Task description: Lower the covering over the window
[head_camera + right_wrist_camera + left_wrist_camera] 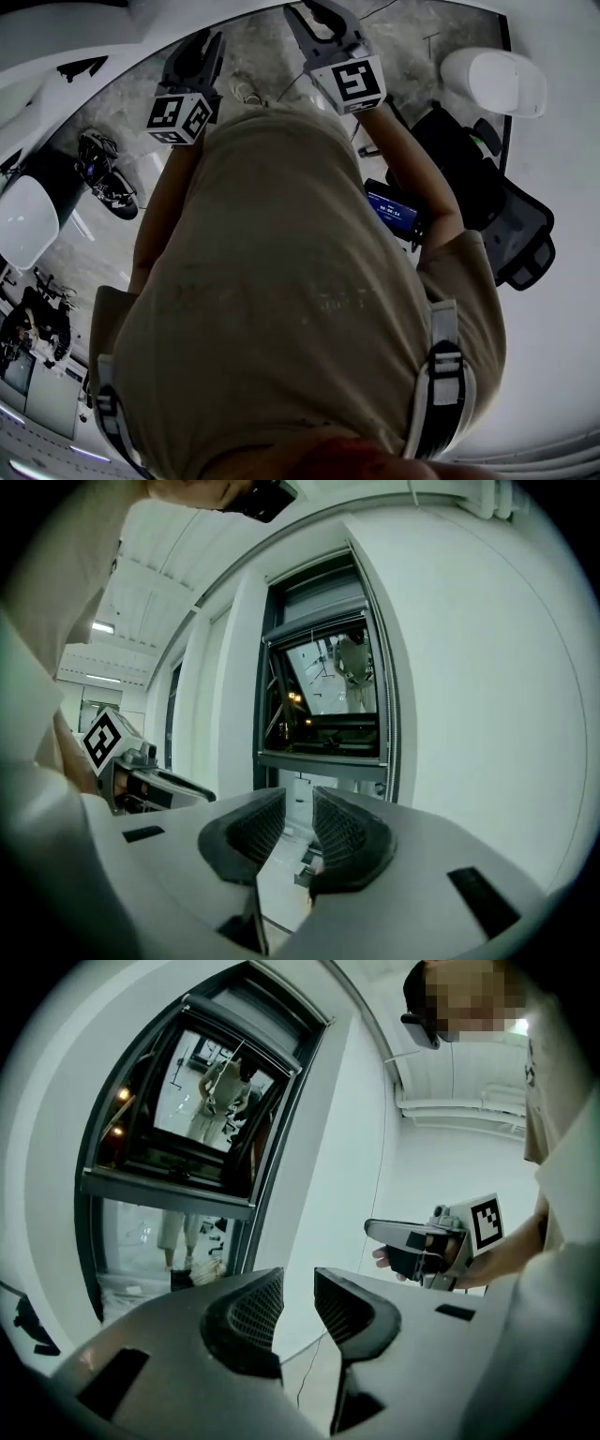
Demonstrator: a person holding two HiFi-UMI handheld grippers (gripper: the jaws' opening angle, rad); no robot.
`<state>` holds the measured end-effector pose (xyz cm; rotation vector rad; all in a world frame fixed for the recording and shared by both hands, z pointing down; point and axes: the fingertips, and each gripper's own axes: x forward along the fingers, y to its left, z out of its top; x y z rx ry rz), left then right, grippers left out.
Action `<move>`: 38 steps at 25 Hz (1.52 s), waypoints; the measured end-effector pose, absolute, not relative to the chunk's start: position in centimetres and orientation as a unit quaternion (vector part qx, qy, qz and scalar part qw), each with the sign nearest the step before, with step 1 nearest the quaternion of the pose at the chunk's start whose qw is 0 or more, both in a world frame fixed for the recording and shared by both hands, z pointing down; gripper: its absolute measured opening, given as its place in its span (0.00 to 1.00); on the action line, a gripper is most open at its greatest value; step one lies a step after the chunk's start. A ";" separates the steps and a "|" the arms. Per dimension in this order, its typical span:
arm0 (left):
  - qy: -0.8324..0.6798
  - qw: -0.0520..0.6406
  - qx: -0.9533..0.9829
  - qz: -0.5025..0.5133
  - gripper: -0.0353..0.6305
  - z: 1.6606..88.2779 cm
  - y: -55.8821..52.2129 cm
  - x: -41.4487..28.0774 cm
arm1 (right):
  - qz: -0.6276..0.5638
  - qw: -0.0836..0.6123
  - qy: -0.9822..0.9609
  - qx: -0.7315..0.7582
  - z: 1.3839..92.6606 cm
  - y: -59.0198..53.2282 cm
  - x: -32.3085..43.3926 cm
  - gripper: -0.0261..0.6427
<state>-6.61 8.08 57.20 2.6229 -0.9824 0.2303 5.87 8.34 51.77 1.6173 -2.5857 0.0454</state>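
The window (328, 686) has a dark frame set in a white wall, and its upper sash is tilted inward; it also shows in the left gripper view (202, 1101). A grey band (314, 588) crosses the top of the recess; no covering hangs over the glass. My left gripper (298, 1283) and right gripper (300, 801) are held out side by side toward the window, well short of it. On both, the jaws stand a little apart with nothing between them. From the head view the left gripper (204, 52) and right gripper (322, 21) reach forward past the person's beige shirt.
A black office chair (506, 225) stands at the right, with a white rounded seat (497, 80) beyond it. Another white rounded object (23, 220) and black gear (103, 173) lie at the left. A small device with a blue screen (392, 208) hangs at the person's right side.
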 end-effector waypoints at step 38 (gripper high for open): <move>-0.365 0.207 0.903 0.094 0.19 59.6 25.5 -16.9 | 0.091 0.101 -0.860 0.491 56.8 27.1 -5.9 0.21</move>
